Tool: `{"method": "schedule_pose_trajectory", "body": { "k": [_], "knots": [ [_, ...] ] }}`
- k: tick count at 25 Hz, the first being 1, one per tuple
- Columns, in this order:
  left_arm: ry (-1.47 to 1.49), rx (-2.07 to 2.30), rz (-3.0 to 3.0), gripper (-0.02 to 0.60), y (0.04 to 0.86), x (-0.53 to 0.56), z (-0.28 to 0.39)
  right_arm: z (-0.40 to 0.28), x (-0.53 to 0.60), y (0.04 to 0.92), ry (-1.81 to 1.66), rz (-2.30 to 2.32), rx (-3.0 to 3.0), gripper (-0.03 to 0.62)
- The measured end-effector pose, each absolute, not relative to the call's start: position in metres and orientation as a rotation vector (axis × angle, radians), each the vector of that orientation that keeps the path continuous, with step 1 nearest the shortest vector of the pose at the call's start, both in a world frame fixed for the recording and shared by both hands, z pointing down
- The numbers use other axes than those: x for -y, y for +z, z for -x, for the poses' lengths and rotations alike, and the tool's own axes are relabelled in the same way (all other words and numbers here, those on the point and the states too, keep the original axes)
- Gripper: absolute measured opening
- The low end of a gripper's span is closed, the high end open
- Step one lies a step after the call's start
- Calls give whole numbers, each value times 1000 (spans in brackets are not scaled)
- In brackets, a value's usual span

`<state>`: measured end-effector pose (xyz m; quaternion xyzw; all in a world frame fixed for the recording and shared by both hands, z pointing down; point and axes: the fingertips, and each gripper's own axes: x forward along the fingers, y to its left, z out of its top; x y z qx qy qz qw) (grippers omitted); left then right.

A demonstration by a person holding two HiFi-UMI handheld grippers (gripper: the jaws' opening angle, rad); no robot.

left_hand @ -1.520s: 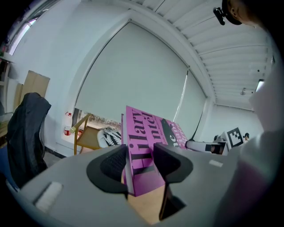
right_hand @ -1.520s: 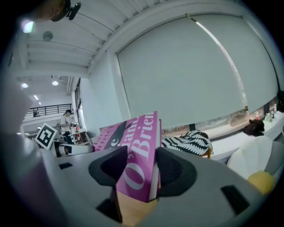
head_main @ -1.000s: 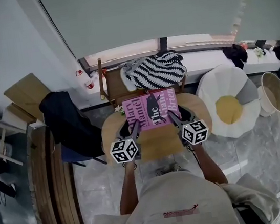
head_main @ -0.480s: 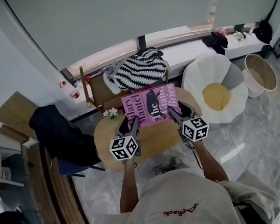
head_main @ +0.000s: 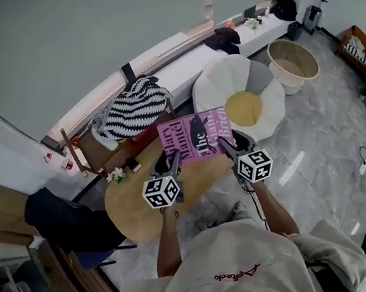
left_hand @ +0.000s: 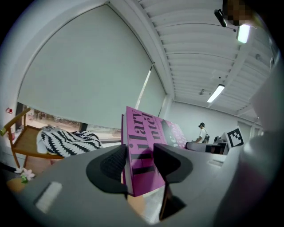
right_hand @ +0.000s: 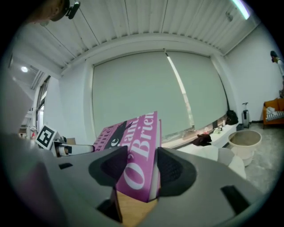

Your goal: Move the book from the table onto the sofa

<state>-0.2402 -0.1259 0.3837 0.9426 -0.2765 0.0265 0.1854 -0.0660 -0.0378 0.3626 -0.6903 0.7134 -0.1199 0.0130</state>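
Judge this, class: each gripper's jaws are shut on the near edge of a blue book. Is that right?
One thing is wrong: the book is pink, not blue, as the head view shows. The rest stands: the left gripper and the right gripper each have jaws shut on its near edge.

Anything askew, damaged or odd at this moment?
Nothing stands out. The pink book is clamped at its two near corners by the left gripper and the right gripper, its cover flat and unbent, partly over the round table. No spill or damage shows.
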Motion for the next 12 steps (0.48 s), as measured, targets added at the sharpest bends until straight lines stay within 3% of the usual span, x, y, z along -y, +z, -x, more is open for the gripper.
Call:
{"method": "schedule_pose_trajectory", "body": {
  "k": [12],
  "knots": [
    [161, 349, -2754, 199, 381, 37, 38, -99, -102, 362, -367, 2445, -1812, 204]
  ]
}}
